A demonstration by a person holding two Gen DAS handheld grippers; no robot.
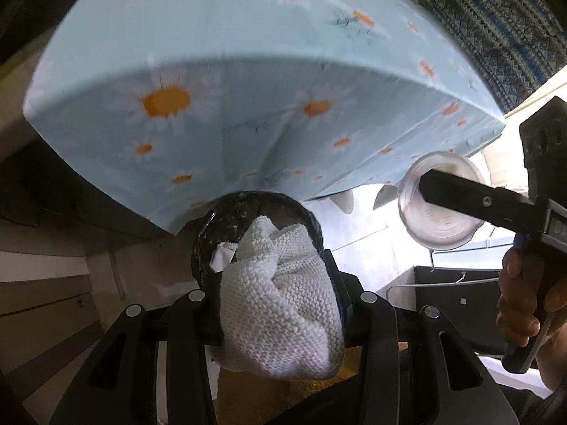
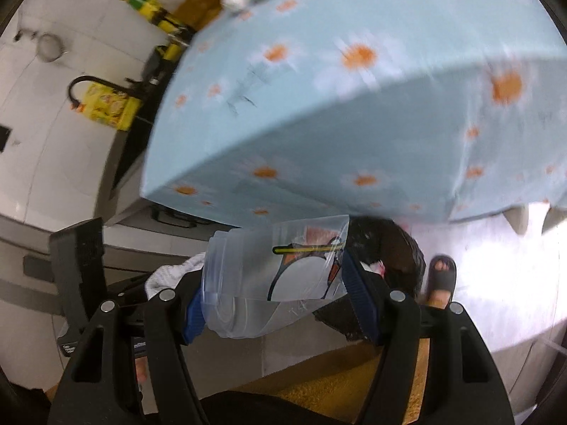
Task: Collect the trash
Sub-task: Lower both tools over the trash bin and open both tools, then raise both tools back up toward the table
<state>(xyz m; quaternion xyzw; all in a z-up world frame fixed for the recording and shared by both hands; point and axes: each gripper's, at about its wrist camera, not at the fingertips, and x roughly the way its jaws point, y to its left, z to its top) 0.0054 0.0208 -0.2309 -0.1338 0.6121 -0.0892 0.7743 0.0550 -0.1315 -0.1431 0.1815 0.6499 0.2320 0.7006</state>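
Note:
My left gripper (image 1: 273, 283) is shut on a crumpled white wad (image 1: 280, 301) with a woven texture, either cloth or paper towel. It hangs just above a black-lined bin (image 1: 226, 212) on the floor under the table edge. My right gripper (image 2: 276, 283) is shut on a clear plastic cup (image 2: 283, 269) printed with a penguin, lying sideways between the blue pads. The bin (image 2: 389, 244) sits just beyond and to the right of the cup. In the left wrist view the cup (image 1: 443, 226) shows to the right of the bin, higher up. The wad (image 2: 170, 276) peeks out left of the cup.
A table under a light-blue daisy cloth (image 1: 248, 53) overhangs the bin. A dark box (image 1: 460, 301) stands on the floor to the right. A foot in a sandal (image 2: 441, 276) is beside the bin, on a yellow mat (image 2: 336, 389). Bottles and packets (image 2: 152, 10) stand at the table's far end.

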